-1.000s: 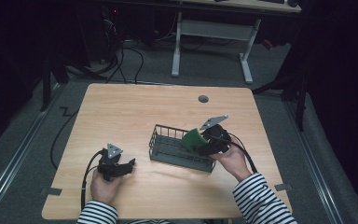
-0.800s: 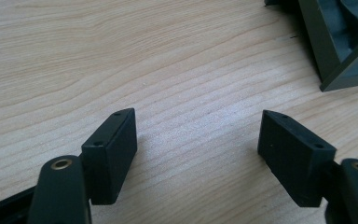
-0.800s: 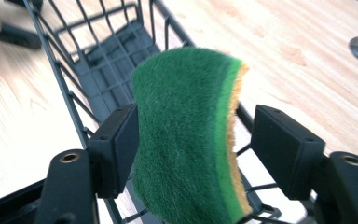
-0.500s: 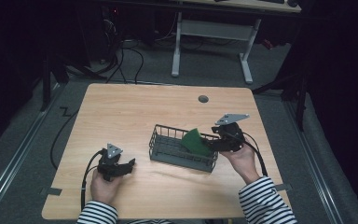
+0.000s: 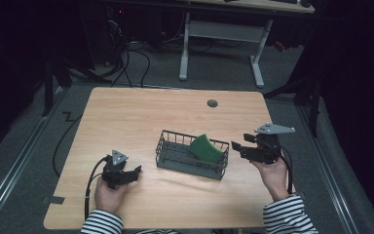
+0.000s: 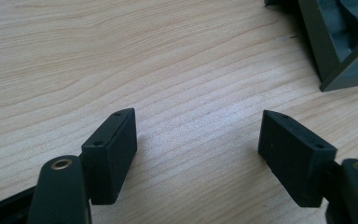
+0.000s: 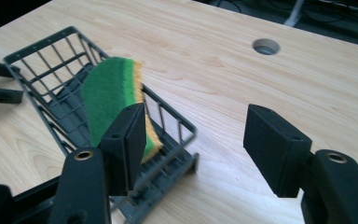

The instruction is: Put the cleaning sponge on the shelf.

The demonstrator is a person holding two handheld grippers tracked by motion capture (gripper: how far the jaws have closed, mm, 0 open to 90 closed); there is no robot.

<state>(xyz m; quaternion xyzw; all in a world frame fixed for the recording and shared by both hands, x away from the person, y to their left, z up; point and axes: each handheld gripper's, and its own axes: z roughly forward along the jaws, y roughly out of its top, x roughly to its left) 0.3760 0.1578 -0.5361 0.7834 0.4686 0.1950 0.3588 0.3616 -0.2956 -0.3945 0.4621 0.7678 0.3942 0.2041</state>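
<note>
Sponge sits in the wire basket, leaning tilted on the end wall nearest the worktop's right edge, green face up, yellow underside showing in the right claw view. Placement looks done. Right claw is off the basket's right end, near the right edge; jaws apart with nothing between them, and they have just been closing partway. Left claw rests near the front-left corner, jaws spread wide over bare wood, nothing gripped. Left to do, my guess: settle the sponge flat if that matters, otherwise just pull the right hand clear.
</note>
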